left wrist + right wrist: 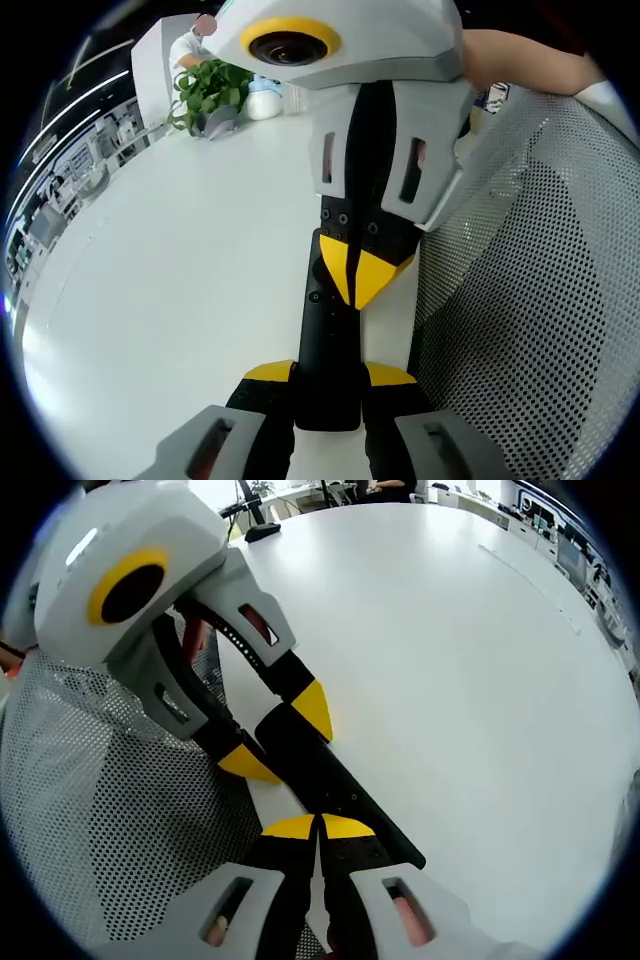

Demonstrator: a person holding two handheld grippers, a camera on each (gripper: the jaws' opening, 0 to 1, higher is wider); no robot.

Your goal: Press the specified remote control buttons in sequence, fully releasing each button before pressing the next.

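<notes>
Left gripper view, nearest: left gripper clamped on near end of remote control, one yellow-tipped jaw either side of the slim black body. Remote held just off white table, long axis running away from camera. Beyond the hold: right gripper entering from above, yellow tips drawn together to a point, touching or nearly touching the remote's upper face near the round button cluster. Contact not resolvable. Perforated grey mesh chair back alongside on the right. Farther off: potted plant at far table edge, a person beyond it.

Right gripper view, nearest: right gripper with jaws together, tips meeting over the remote. Past them, left gripper gripping remote from both sides. Mesh chair back to the left; open table stretching away.

Judged step: pressing one button with the closed tips.

For a clean press:
- keep tips shut so they act as one stylus
- push square to the button face, not along the body, to avoid sliding onto a neighbouring key
- hold left clamp firm against the push
- lift fully off before moving to next button
- keep remote within both views throughout
</notes>
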